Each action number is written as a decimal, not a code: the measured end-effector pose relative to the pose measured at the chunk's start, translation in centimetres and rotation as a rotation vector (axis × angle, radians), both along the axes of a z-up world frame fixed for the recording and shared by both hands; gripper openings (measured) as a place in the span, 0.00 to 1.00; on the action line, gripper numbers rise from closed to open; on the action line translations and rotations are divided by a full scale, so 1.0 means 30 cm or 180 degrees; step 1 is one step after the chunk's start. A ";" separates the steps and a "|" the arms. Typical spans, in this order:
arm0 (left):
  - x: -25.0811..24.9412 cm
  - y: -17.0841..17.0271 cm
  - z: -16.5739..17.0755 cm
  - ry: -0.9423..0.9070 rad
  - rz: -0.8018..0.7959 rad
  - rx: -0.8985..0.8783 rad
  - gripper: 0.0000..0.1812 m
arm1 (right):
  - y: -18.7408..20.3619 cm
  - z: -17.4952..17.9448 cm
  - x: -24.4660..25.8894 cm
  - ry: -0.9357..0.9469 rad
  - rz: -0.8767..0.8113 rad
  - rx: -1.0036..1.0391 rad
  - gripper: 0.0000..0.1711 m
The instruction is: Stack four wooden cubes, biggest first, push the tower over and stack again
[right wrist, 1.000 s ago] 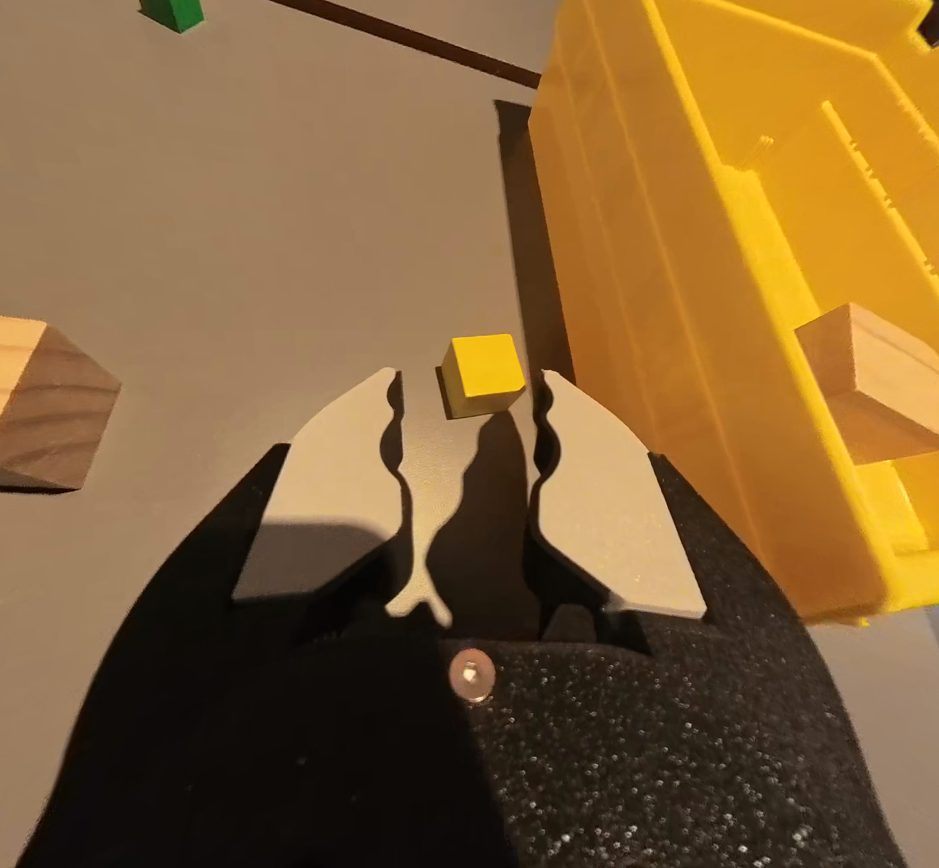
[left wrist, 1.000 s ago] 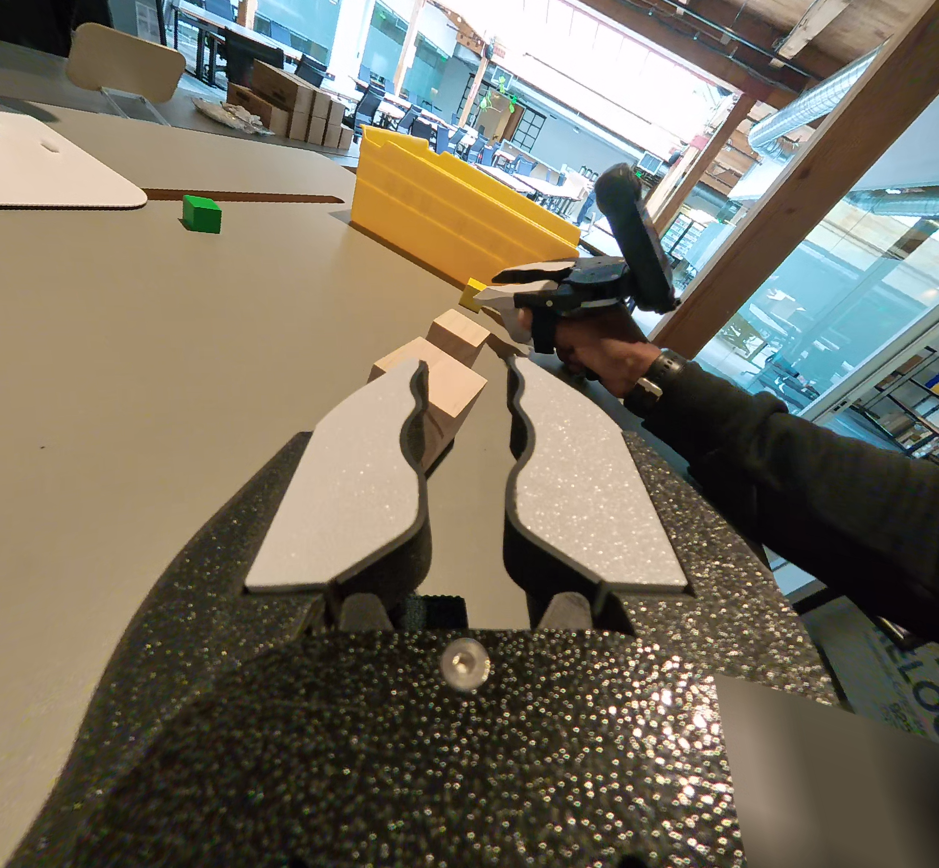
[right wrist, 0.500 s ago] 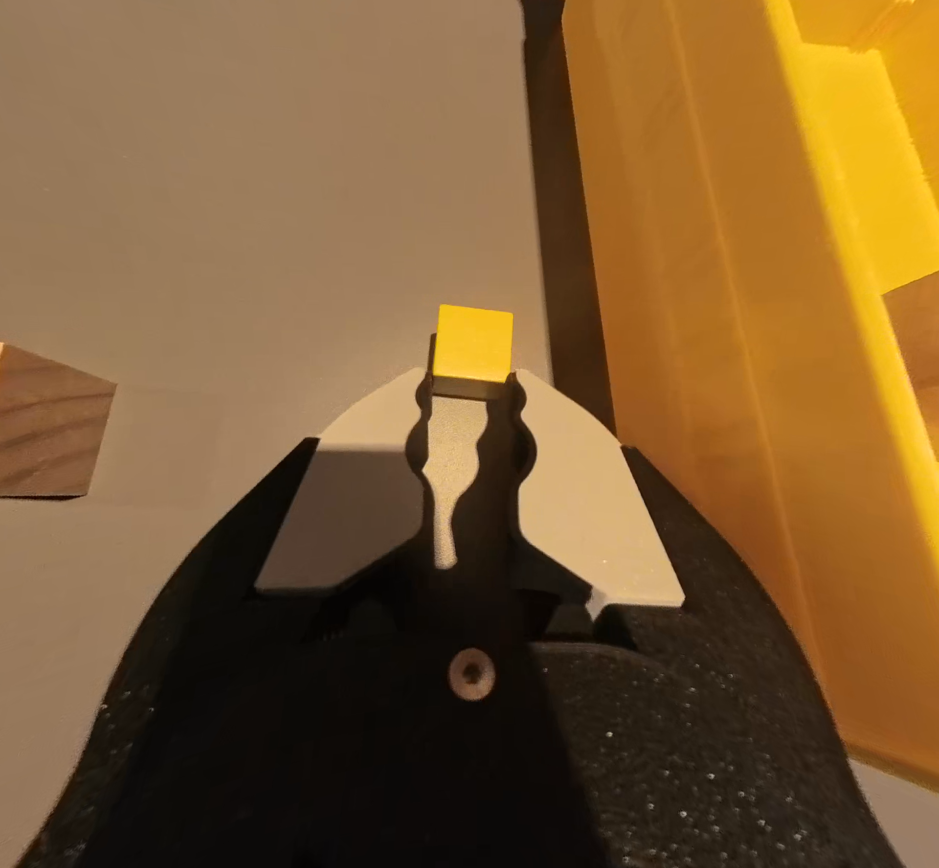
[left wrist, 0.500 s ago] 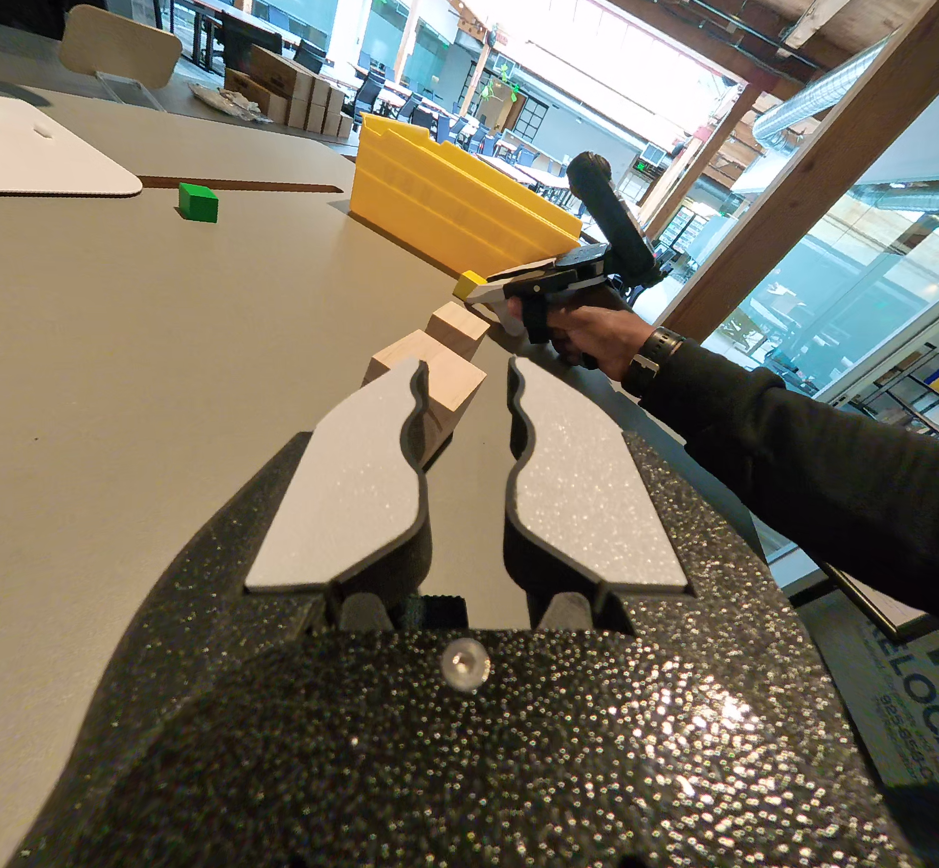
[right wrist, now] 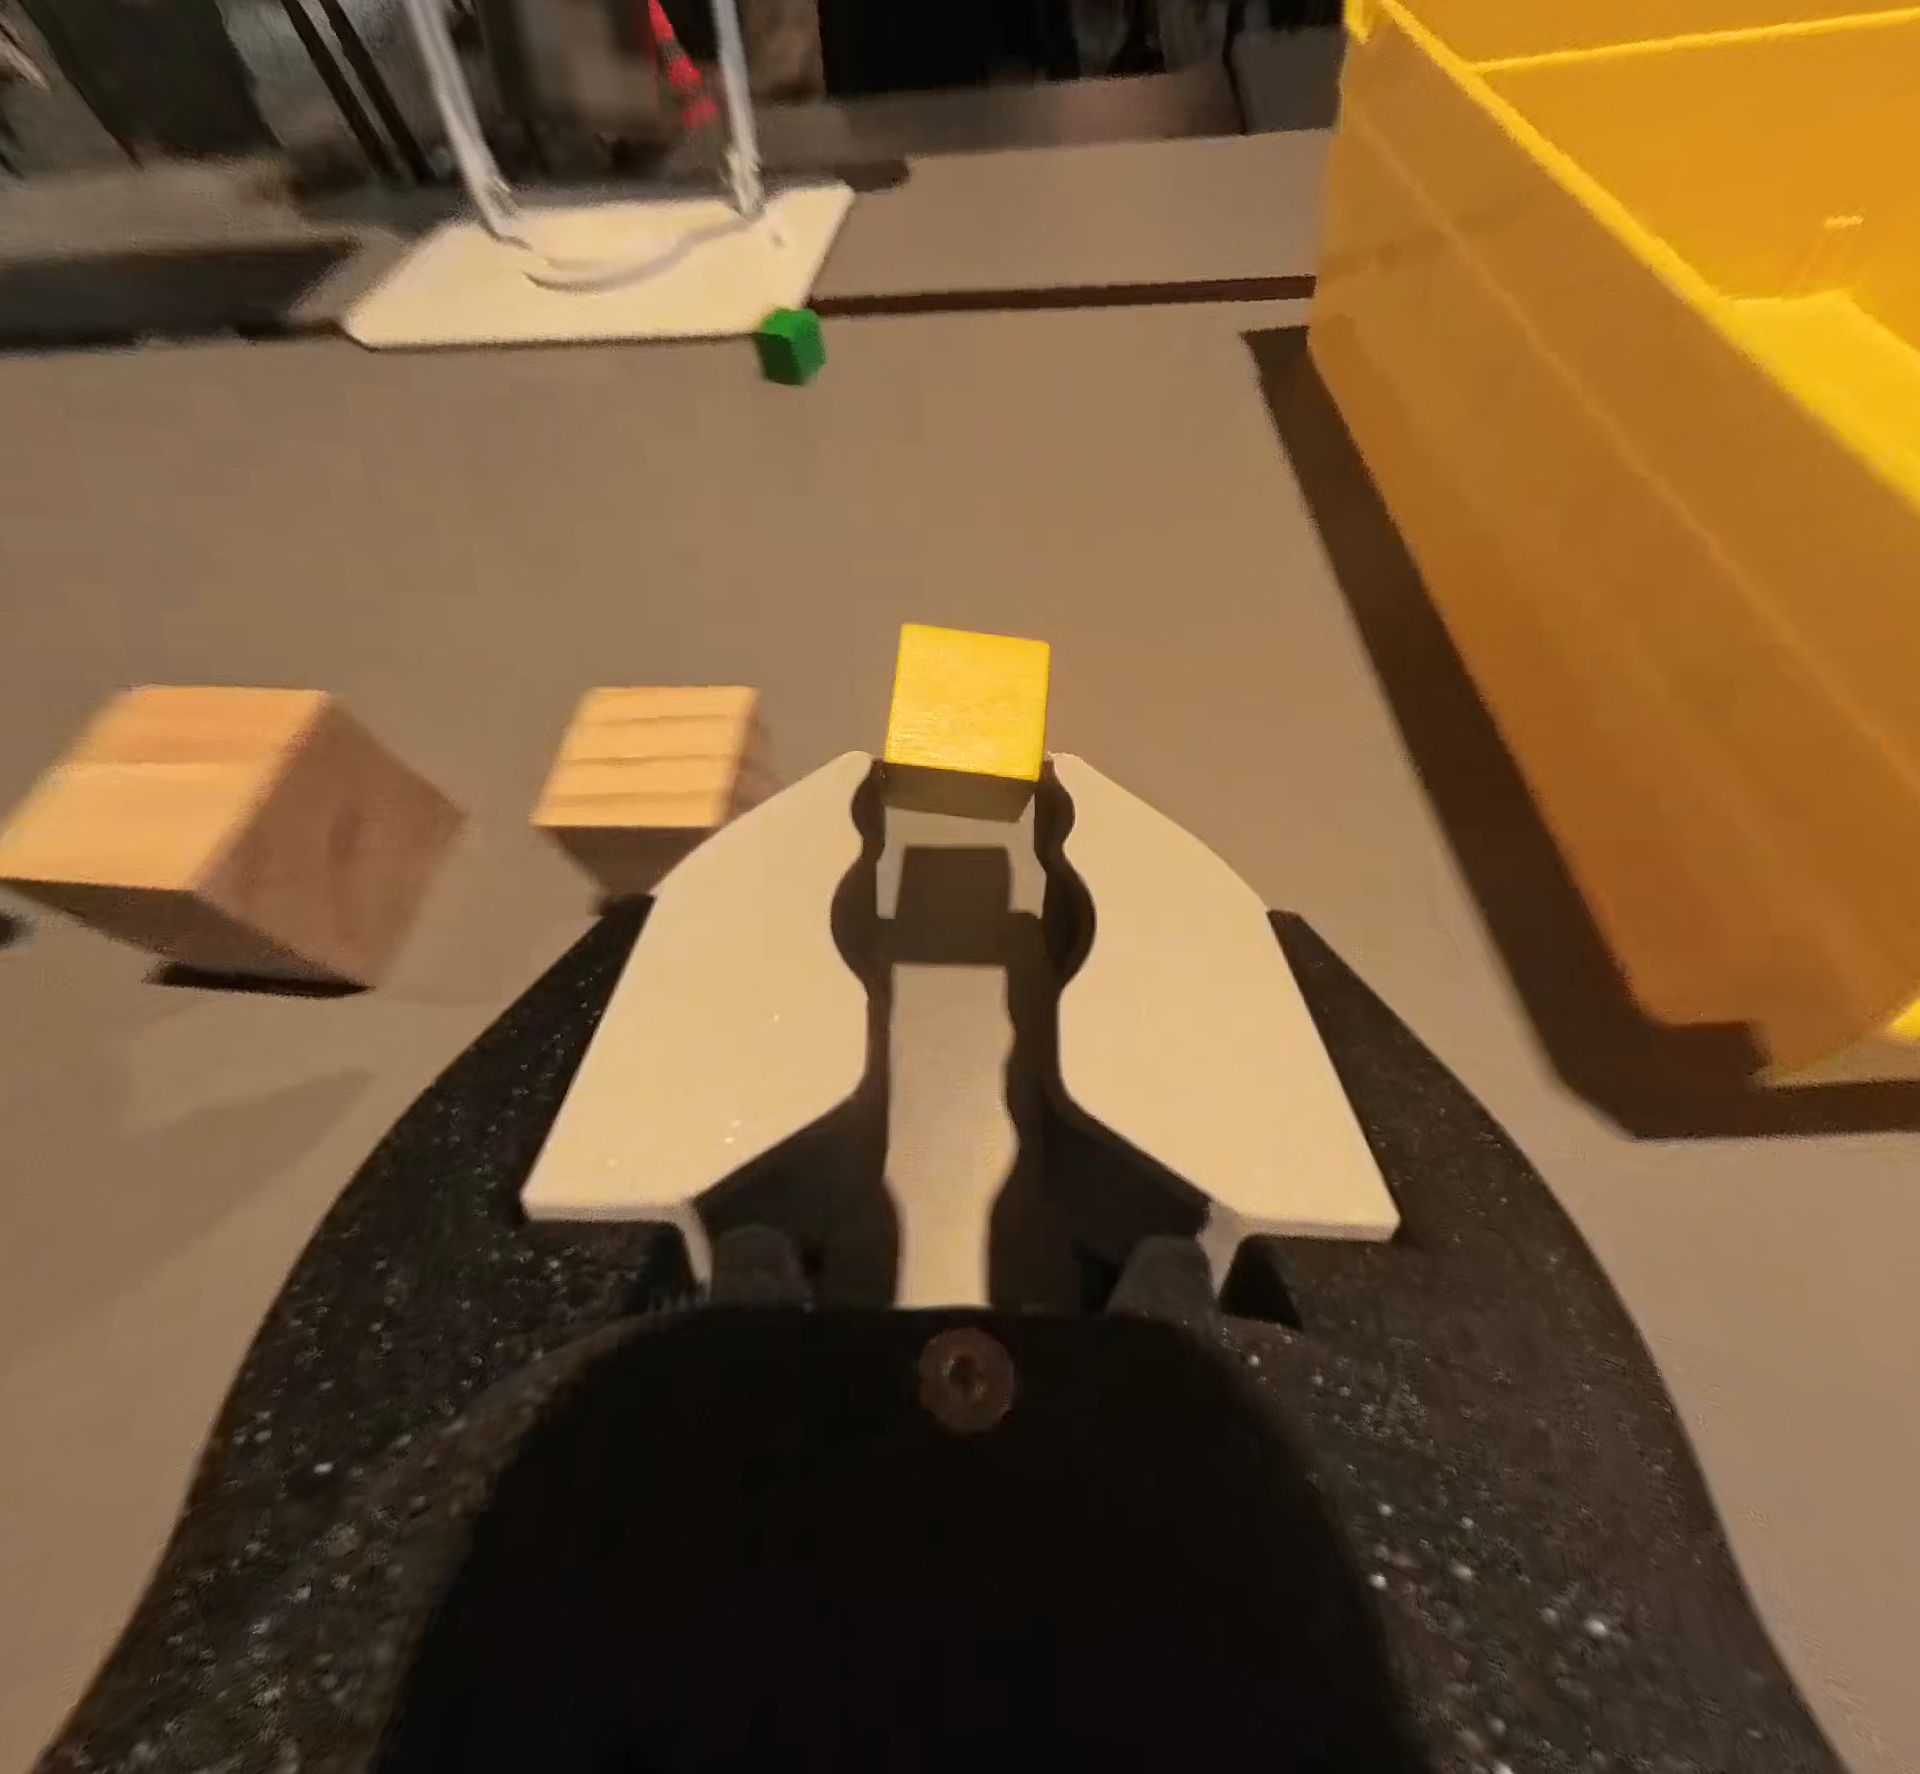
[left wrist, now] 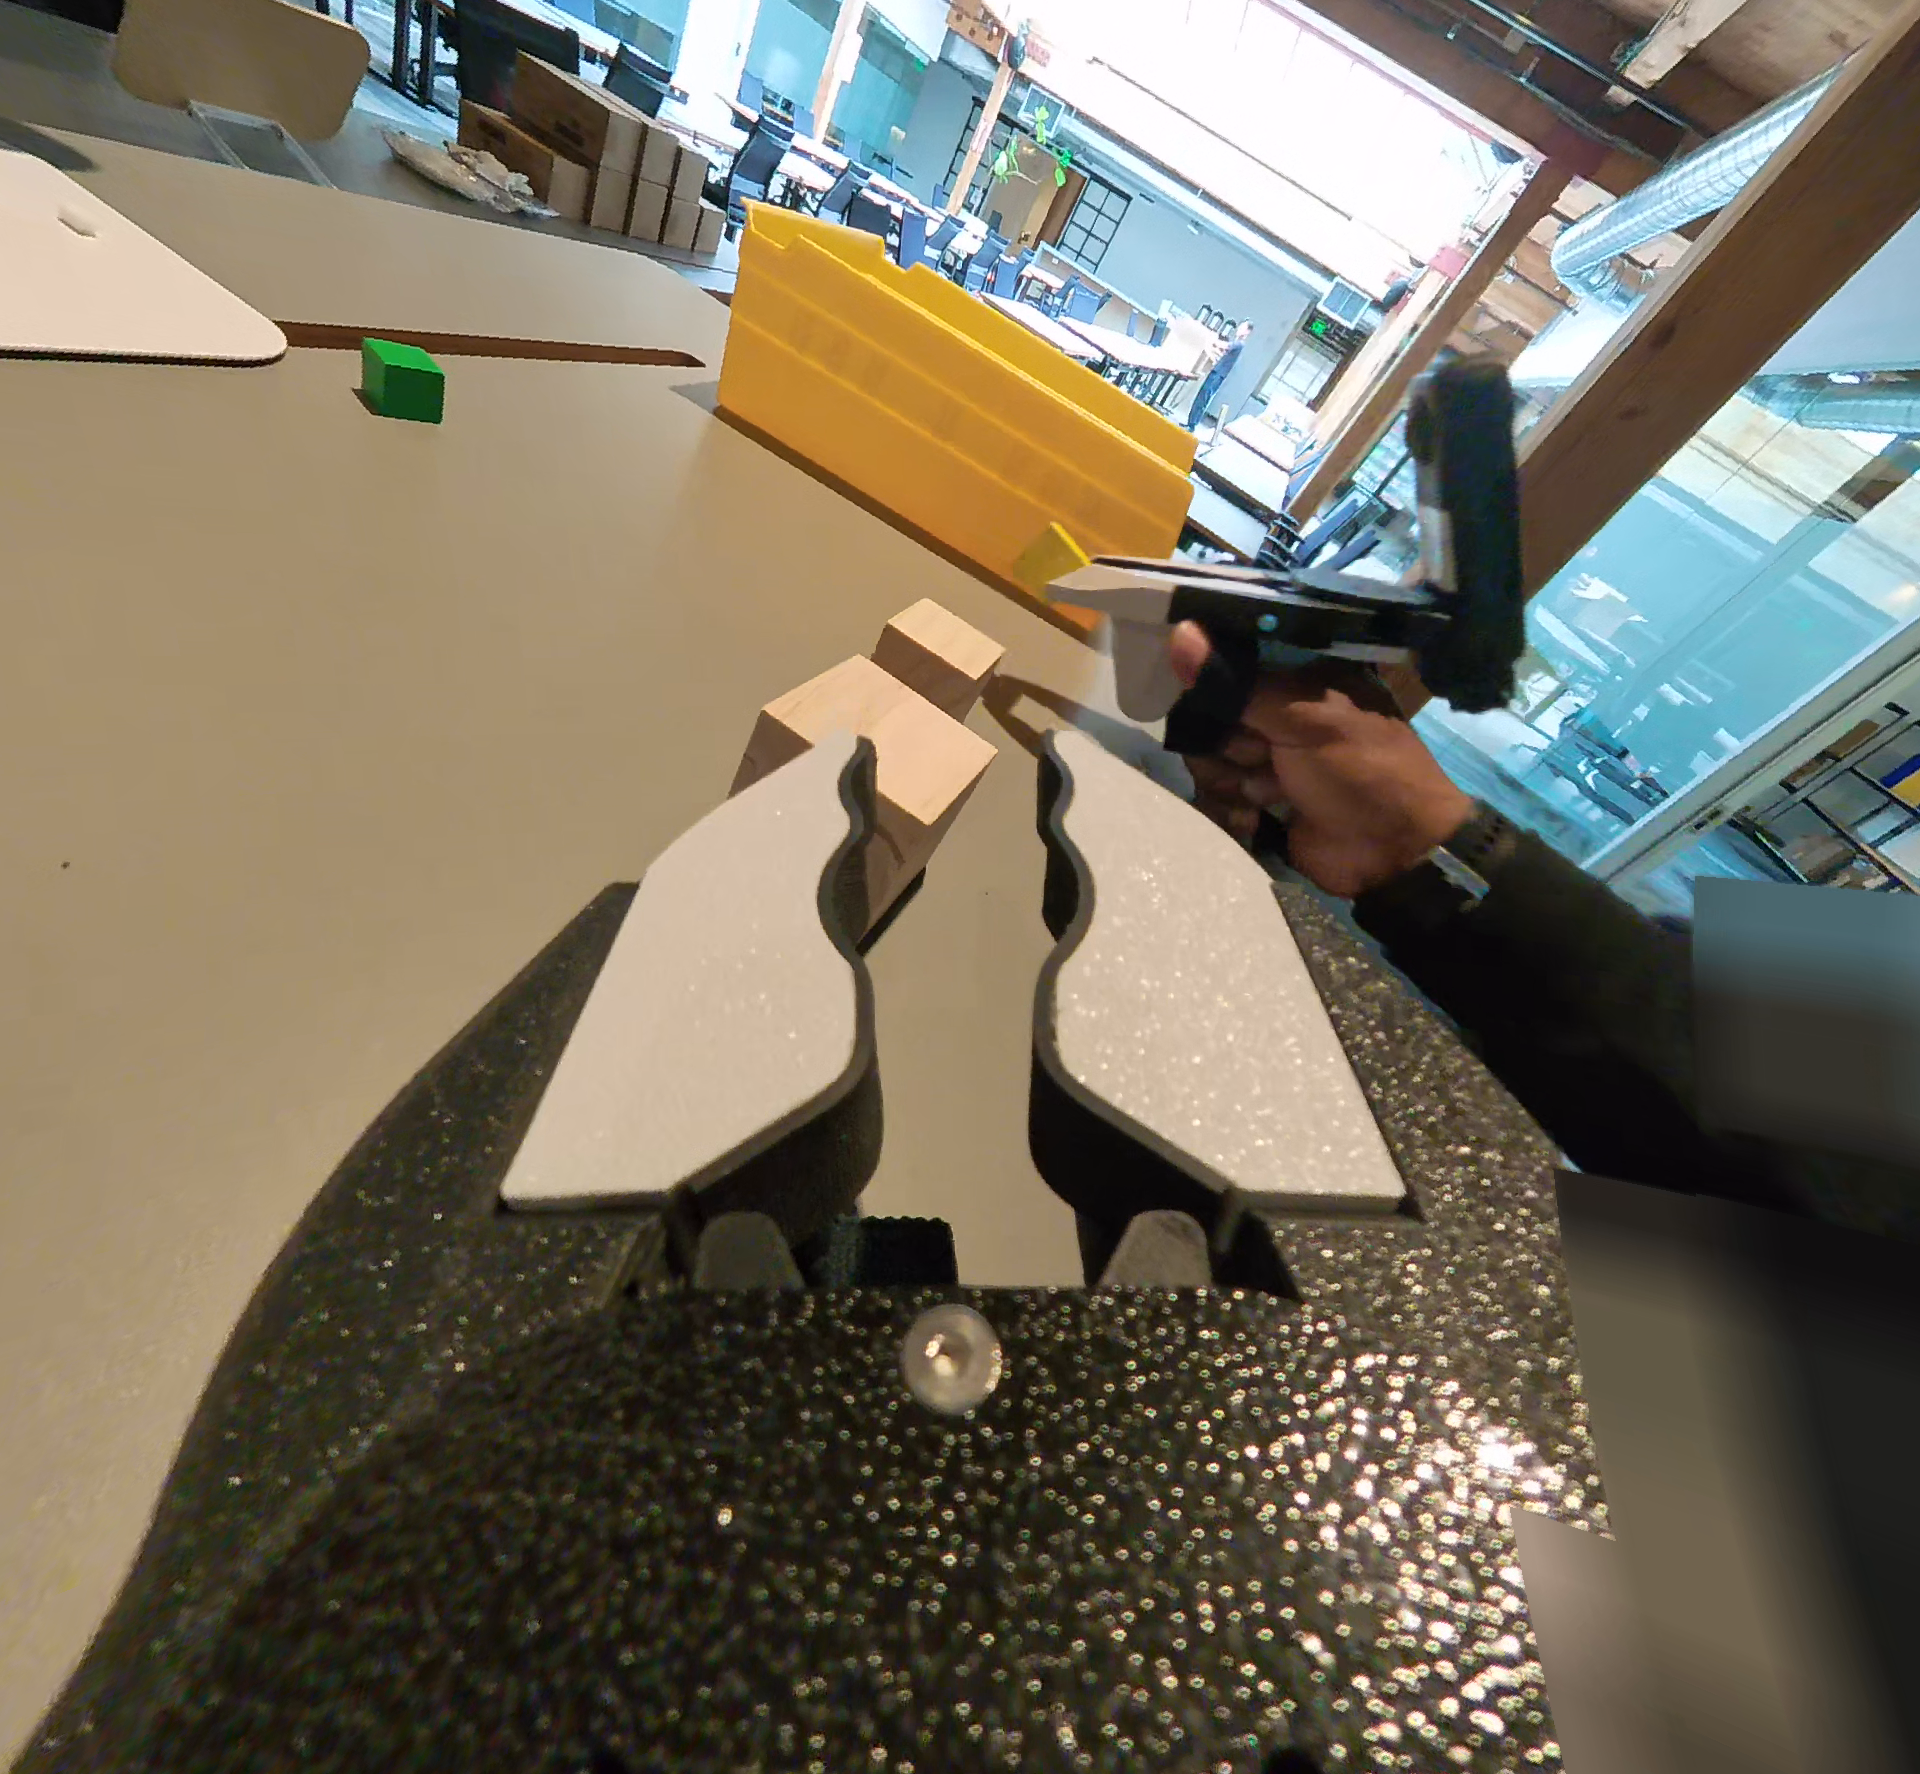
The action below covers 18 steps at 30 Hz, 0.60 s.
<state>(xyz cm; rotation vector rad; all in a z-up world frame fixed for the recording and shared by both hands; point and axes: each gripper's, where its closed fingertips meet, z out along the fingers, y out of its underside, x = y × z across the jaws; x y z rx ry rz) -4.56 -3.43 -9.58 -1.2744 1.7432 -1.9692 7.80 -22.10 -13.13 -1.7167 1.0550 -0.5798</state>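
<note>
- The right tongs (right wrist: 964,774) pinch a small yellow-painted wooden cube (right wrist: 966,708) at the very fingertips, lifted clear of the grey table (right wrist: 520,529).
- The left tongs (left wrist: 951,779) stand open and empty, low over the table, with the large pale wooden cube (left wrist: 868,737) just ahead of the left finger and the medium pale wooden cube (left wrist: 938,664) beyond it.
- From the right tongs, both pale cubes sit to the left and apart from each other, so no tower stands yet; the small green wooden cube (right wrist: 790,344) lies far ahead and the yellow plastic bin (right wrist: 1621,529) is close on the right.
- Judgement: biggest goes first, so the yellow cube belongs higher up; stack the medium cube on the large one before placing it.
- The fingertip hold looks shallow; carry the cube level and slowly, lower it square, and open only once it rests flat.
</note>
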 end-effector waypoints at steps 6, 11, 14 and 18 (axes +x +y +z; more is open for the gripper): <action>0.005 0.006 -0.002 0.0051 0.0003 -0.0058 0.16 | 0.154 0.036 -0.121 0.0202 0.0160 0.0188 0.16; 0.005 0.006 -0.003 0.0061 0.0003 -0.0062 0.16 | 0.226 0.034 -0.118 0.0224 0.0296 -0.0470 0.16; 0.004 0.008 0.000 0.0039 0.0011 -0.0077 0.16 | 0.238 -0.012 -0.107 0.0380 0.0342 -0.0777 0.16; 0.004 0.006 -0.002 0.0047 0.0005 -0.0064 0.16 | 0.234 -0.014 -0.091 0.0445 0.0316 -0.0886 0.16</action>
